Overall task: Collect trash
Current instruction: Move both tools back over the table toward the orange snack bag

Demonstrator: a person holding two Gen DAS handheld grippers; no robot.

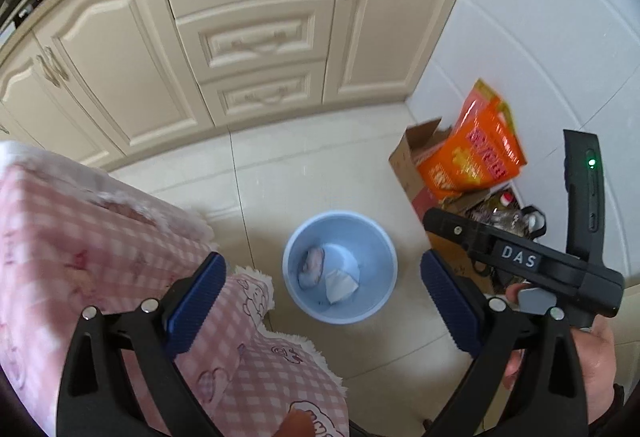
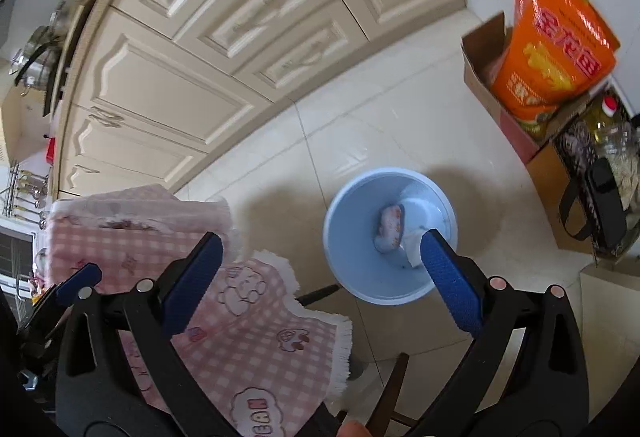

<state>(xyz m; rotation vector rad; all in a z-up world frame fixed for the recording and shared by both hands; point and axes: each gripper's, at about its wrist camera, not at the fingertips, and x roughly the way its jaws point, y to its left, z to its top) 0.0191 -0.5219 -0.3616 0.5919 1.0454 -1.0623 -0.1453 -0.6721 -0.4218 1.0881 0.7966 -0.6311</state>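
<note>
At the far left, a pink checked cloth (image 1: 100,237) with a white fringe and cartoon prints drapes over a piece of furniture whose top it hides; in the right wrist view the same cloth (image 2: 248,317) hangs down with a dark chair leg (image 2: 388,389) showing below its edge. Behind it runs a row of cream cabinets (image 1: 248,37) with carved doors and drawers, and in the right wrist view a steel pot (image 2: 52,37) stands on the counter (image 2: 86,33) above them.

The left gripper (image 1: 320,301) hangs above the tiled floor (image 1: 280,165) with its blue fingers (image 1: 196,305) spread wide and nothing between them. Right under that gap stands a pale blue trash bin (image 1: 370,301) on the floor, and the trash lies at its bottom: a crumpled white tissue (image 1: 340,285) and just beside it a small printed wrapper (image 1: 312,261).

The right gripper (image 2: 320,277) likewise has its fingers (image 2: 452,277) wide apart and empty, with the right-hand finger over the rim of the bin (image 2: 352,269). From the left wrist view its black body, labelled DAS, is held in the person's right hand (image 1: 592,365).

Further right, against the white wall, an open cardboard box (image 1: 404,165) holds an upright orange bag (image 1: 476,153), and a dark patterned bag (image 2: 600,189) with bottles sits just beside the box.
</note>
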